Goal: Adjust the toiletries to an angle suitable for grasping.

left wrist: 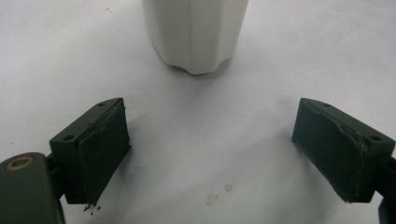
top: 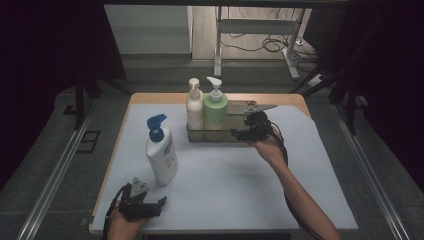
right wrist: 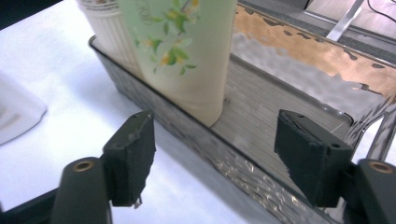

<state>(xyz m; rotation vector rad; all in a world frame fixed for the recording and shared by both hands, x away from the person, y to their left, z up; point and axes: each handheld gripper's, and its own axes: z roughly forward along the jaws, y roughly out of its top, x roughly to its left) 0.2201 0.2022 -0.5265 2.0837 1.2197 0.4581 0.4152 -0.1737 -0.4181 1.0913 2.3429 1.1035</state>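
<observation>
Two pump bottles, a cream bottle (top: pixel 194 109) and a green bottle (top: pixel 215 111), stand in the clear tray (top: pixel 212 135). Right gripper (top: pixel 239 133) hovers beside it, jaws apart, empty. Left gripper (top: pixel 161 202) rests near, jaws apart.

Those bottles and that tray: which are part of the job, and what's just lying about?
Part of the job:
green bottle, cream bottle, tray, blue-pump bottle, right gripper, left gripper

Lying about:
cables and desk frame beyond the table

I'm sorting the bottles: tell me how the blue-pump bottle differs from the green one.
The blue-pump bottle is white with a blue pump; the green bottle is pale green with a white pump. The blue-pump bottle stands alone on the table, while the green bottle stands in the clear tray. Both are upright pump bottles.
</observation>
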